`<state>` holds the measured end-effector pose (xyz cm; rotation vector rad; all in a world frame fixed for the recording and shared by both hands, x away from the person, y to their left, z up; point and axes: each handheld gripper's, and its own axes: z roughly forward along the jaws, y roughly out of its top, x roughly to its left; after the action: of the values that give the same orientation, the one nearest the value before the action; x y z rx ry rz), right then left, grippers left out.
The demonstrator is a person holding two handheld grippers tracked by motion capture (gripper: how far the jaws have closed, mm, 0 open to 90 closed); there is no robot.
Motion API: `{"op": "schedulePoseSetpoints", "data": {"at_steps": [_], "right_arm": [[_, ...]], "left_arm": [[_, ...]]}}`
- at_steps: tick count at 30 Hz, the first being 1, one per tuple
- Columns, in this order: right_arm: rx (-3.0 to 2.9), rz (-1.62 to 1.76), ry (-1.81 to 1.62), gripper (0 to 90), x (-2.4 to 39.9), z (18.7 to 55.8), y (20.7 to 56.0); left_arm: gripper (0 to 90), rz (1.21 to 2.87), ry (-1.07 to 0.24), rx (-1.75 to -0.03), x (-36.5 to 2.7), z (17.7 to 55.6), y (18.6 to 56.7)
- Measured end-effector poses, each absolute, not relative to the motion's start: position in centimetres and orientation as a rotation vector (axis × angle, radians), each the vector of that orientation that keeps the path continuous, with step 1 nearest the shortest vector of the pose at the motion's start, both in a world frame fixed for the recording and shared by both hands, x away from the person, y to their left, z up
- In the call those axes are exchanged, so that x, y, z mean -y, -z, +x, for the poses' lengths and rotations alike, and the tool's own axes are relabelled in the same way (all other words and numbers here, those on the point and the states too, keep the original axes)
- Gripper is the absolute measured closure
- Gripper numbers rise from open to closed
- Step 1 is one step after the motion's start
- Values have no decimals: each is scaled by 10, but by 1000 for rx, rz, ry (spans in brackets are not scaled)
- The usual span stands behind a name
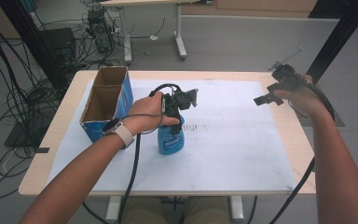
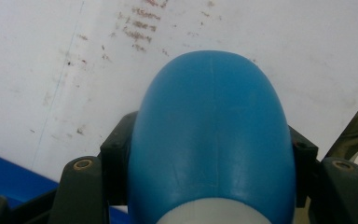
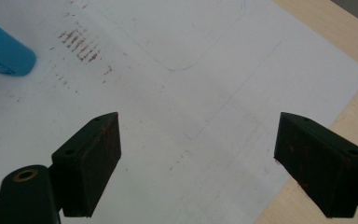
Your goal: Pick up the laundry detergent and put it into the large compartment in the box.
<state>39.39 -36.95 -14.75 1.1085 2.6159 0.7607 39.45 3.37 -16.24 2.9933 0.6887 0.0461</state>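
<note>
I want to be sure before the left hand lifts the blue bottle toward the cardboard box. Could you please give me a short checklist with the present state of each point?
1. Left gripper closed around the blue bottle: ok, one jaw on each side of its body in the left gripper view.
2. Grip secure enough to lift: cannot tell; the bottle is smooth and rounded.
3. Bottle upright on the white sheet: ok.
4. Cardboard box open on top, with room inside: ok, both compartments look empty.
5. Right gripper out of the way: ok, open and holding nothing, at the table's right side.
6. Left cable free of the bottle: cannot tell.
</note>
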Motion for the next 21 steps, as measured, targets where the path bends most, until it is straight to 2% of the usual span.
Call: {"op": "schedulePoseSetpoints", "data": {"at_steps": [21], "right_arm": [[-2623,1112,-759,147,369,396,149]], "left_arm": [[379,2990,-54,-688,-34,393,162]]}}
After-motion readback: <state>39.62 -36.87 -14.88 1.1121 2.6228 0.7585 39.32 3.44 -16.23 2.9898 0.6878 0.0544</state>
